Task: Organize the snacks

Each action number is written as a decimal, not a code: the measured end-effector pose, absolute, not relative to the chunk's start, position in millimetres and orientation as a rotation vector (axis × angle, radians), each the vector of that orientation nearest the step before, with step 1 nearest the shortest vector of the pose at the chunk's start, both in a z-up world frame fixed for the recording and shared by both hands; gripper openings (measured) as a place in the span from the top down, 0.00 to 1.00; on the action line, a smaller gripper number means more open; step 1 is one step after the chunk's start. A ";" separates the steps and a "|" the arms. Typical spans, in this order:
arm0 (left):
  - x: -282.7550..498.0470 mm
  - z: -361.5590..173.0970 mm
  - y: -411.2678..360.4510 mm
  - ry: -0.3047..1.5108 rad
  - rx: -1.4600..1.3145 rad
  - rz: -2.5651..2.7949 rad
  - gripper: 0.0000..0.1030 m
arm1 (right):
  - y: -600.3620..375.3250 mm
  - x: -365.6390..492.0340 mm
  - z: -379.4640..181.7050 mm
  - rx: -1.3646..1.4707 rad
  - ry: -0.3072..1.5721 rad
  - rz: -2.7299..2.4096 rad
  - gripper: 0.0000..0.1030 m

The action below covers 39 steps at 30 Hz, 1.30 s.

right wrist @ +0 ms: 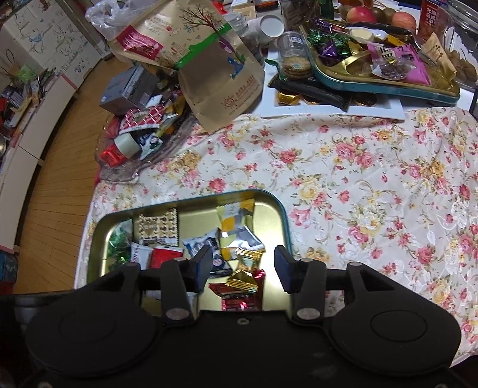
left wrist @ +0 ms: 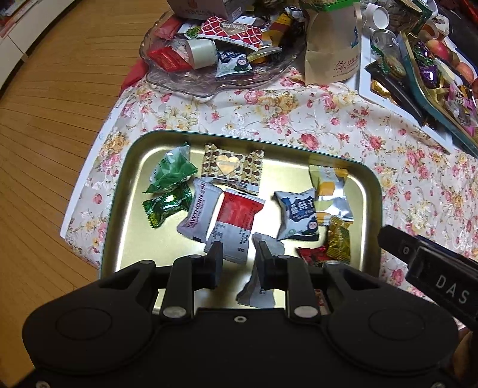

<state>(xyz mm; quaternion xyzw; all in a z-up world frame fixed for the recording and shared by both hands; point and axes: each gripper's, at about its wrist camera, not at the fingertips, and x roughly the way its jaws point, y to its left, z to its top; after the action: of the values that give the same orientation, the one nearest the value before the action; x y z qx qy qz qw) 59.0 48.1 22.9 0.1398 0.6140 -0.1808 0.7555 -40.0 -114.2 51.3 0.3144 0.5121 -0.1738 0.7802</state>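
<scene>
Warm wooden floorboards (left wrist: 44, 125) run along the left of the room, with white cabinets (right wrist: 35, 125) lining the wall beyond them. The worktop is draped in a cream floral cloth (right wrist: 373, 185), its far end crowded: a ruffled glass dish (left wrist: 191, 83) heaped with wrapped snacks and a roll of tape, a tall kraft paper bag (left wrist: 331, 47) standing just beside it, and a white tray (right wrist: 385, 109) bearing a teal-rimmed tin (right wrist: 388, 86) full of sweets. Apples (right wrist: 363, 13) sit behind that tin.

Nearer, a gold metal tray with a green rim (left wrist: 140, 167) rests on the cloth by the worktop's left edge. In it lie two green candies (left wrist: 171, 170) at the left, a heart-patterned packet (left wrist: 231, 167) at the back, a white Hawthorn pack (left wrist: 198, 213) overlapping a red-and-white sachet (left wrist: 236, 221), a blue-and-white packet (left wrist: 297, 215), a yellow-and-silver pack (left wrist: 330, 191), a gold candy (left wrist: 339, 240) and a red candy (left wrist: 312, 253) at the near right.

The left tool (left wrist: 239, 259) hangs above the tray's near side, jaws a little apart, with a grey-white wrapper (left wrist: 258, 294) against the inner face of its right finger; I cannot tell whether it is gripped. The right tool (right wrist: 243, 267) hovers over the tray's right end, jaws wide apart above the gold and red candies, holding nothing.
</scene>
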 end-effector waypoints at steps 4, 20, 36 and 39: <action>58.4 21.1 49.7 1.317 0.334 -0.365 0.70 | -115.7 -45.2 42.2 0.647 1.142 -0.390 0.53; 57.2 17.5 49.5 1.330 0.349 -0.380 0.69 | -108.5 -44.5 37.0 0.625 1.172 -0.370 0.52; 58.0 14.5 49.9 1.343 0.348 -0.379 0.69 | -108.9 -43.8 35.0 0.628 1.182 -0.368 0.52; 58.0 14.1 49.6 1.344 0.349 -0.380 0.69 | -108.1 -43.6 34.8 0.627 1.183 -0.363 0.52</action>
<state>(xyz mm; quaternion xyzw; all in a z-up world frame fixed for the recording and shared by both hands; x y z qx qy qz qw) 58.0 49.6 14.1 0.1597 0.6154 -0.1738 0.7521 -43.6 -108.1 34.8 0.2887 0.5454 -0.1674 0.7689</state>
